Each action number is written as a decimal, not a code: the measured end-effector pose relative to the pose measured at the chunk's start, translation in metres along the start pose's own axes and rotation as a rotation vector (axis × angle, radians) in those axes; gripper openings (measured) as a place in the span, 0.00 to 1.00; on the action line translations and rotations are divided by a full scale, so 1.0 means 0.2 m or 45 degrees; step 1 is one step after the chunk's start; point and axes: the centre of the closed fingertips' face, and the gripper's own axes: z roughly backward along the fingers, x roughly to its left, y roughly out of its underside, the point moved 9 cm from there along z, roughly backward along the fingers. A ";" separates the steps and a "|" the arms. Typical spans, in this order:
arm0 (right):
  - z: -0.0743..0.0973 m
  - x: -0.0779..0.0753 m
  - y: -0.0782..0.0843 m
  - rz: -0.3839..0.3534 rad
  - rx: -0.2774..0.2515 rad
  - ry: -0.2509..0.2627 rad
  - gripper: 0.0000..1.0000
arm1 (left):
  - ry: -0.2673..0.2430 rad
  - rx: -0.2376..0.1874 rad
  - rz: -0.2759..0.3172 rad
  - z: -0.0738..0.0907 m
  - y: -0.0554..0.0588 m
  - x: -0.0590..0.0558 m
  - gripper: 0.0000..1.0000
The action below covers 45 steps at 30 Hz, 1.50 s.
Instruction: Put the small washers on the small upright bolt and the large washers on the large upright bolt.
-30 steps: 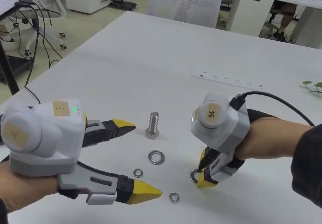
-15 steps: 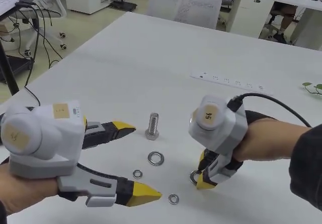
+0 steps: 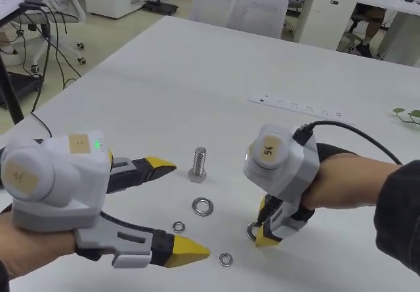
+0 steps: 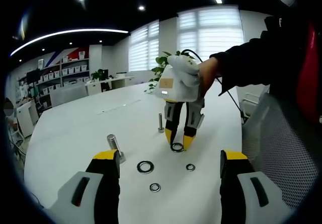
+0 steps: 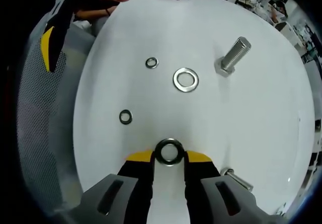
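The large bolt (image 3: 199, 164) stands upright on the white table (image 3: 197, 82). In front of it lie a large washer (image 3: 203, 206) and two small washers (image 3: 178, 226) (image 3: 226, 259). My right gripper (image 3: 261, 231) points down at the table, shut on another large washer (image 5: 169, 152), which it holds by the rim just above the surface. The small bolt (image 4: 161, 123) stands upright just behind that gripper, and its tip (image 5: 235, 178) is low in the right gripper view. My left gripper (image 3: 174, 207) is open and holds nothing, its jaws on either side of the loose washers.
A white power strip (image 3: 295, 106) lies across the table beyond the bolts, and a black cable (image 3: 354, 132) runs from the right gripper. A mesh chair (image 3: 239, 10) stands at the far edge. A plant leaf (image 3: 410, 112) is at the right.
The right gripper has leaned very slightly to the left, still holding the large washer. The left gripper and the loose parts have stayed where they were.
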 end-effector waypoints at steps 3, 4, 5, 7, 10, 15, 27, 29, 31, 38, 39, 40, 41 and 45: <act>0.00 0.00 0.00 0.007 0.007 0.001 0.24 | -0.005 -0.001 0.002 0.00 0.00 0.00 0.82; 0.00 0.00 0.00 0.009 0.009 0.001 0.24 | -0.007 0.000 0.000 0.01 0.00 0.00 0.82; 0.00 0.00 0.00 0.008 0.010 0.001 0.24 | -0.009 0.001 0.001 0.01 0.00 0.00 0.82; 0.00 0.00 0.00 0.008 0.011 0.001 0.24 | -0.012 -0.001 0.001 0.01 0.00 0.01 0.82; 0.00 0.00 0.00 0.008 0.011 0.000 0.24 | -0.017 -0.003 0.001 0.01 0.00 0.01 0.82; 0.01 0.00 0.00 0.013 0.022 0.011 0.23 | -0.022 0.000 0.006 0.01 0.01 0.01 0.82; 0.04 -0.01 -0.01 0.020 0.025 0.010 0.23 | -0.039 -0.006 0.012 0.01 0.01 0.02 0.82; 0.06 -0.01 -0.02 0.024 0.024 0.013 0.23 | -0.049 -0.008 0.012 0.02 0.01 0.02 0.82; 0.07 -0.01 -0.02 0.026 0.019 0.018 0.23 | -0.057 -0.011 0.011 0.02 0.01 0.02 0.83; 0.13 -0.02 -0.05 0.032 0.001 0.035 0.23 | -0.095 -0.017 0.010 0.03 0.01 0.04 0.83; 0.13 -0.02 -0.05 0.033 -0.001 0.035 0.23 | -0.105 -0.018 0.009 0.04 0.01 0.05 0.83; 0.14 -0.02 -0.05 0.033 -0.005 0.035 0.23 | -0.109 -0.018 0.011 0.04 0.01 0.05 0.83; 0.14 -0.02 -0.06 0.033 -0.009 0.035 0.23 | -0.117 -0.021 0.010 0.04 0.01 0.05 0.83; 0.17 -0.03 -0.07 0.043 -0.017 0.046 0.23 | -0.149 -0.025 0.011 0.05 0.02 0.06 0.83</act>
